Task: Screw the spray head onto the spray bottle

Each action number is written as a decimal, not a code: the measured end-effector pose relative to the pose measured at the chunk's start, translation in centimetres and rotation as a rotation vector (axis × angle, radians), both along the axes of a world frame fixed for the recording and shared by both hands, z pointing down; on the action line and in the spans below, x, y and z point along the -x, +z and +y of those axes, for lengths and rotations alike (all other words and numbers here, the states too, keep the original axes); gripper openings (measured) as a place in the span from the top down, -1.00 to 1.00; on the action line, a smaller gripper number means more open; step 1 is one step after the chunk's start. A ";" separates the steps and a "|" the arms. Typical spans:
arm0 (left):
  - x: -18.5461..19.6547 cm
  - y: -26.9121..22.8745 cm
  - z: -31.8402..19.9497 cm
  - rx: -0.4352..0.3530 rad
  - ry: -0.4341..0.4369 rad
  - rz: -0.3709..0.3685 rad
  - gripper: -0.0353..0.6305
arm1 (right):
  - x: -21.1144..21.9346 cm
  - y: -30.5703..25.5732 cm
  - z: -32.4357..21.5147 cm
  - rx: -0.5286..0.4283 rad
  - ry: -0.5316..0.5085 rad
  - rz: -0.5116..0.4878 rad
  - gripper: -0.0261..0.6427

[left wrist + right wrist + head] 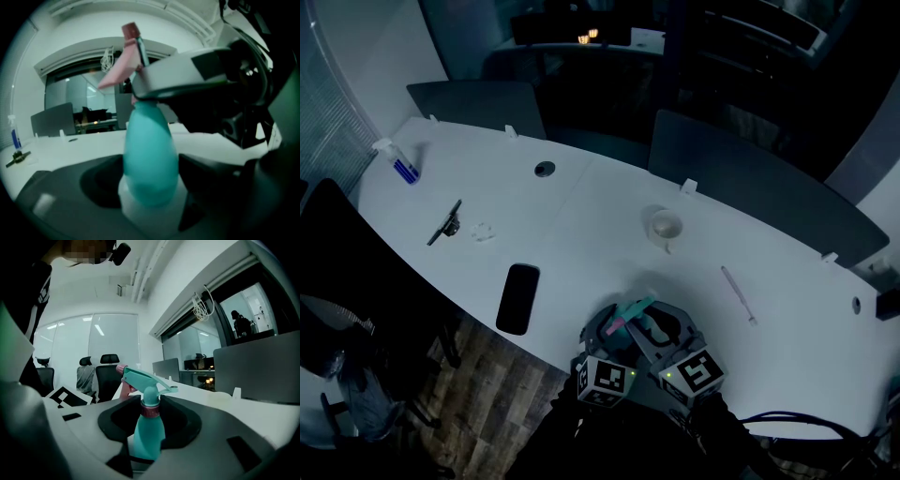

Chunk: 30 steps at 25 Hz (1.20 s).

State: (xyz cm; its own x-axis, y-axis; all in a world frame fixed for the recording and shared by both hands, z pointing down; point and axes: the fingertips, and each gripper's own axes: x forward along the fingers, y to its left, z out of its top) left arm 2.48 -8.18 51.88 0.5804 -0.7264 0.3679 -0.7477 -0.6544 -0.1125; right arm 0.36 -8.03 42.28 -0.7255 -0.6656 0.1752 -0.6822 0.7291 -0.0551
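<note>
A teal spray bottle (630, 323) is held upright over the near edge of the white table (581, 216). My left gripper (150, 180) is shut on the bottle's rounded body (150, 154). The teal spray head (145, 378) with a pink trigger (117, 72) sits on the neck, above a pink collar (150, 411). My right gripper (150, 416) is closed on that collar, one jaw on each side. In the head view the left gripper (617, 330) and the right gripper (661, 330) meet at the bottle, their marker cubes side by side below it.
A black phone (517, 297) lies left of the grippers. Farther off are a black tool (445, 222), a small blue bottle (398, 164), a cup (665, 225) and a pale pen (738, 294). Grey partitions (750, 178) back the table; a black chair (337, 272) stands left.
</note>
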 end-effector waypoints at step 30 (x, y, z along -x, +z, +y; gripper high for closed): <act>1.5 -0.3 1.0 0.042 0.100 0.068 -0.21 | 0.8 0.1 0.5 -0.053 -0.075 0.053 0.52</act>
State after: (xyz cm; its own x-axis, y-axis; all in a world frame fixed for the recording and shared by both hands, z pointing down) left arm 1.00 -7.18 51.55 0.6738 -0.6484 0.3543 -0.6833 -0.7293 -0.0352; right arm -0.48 -7.48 42.38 -0.7641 -0.6192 0.1809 -0.6266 0.7791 0.0200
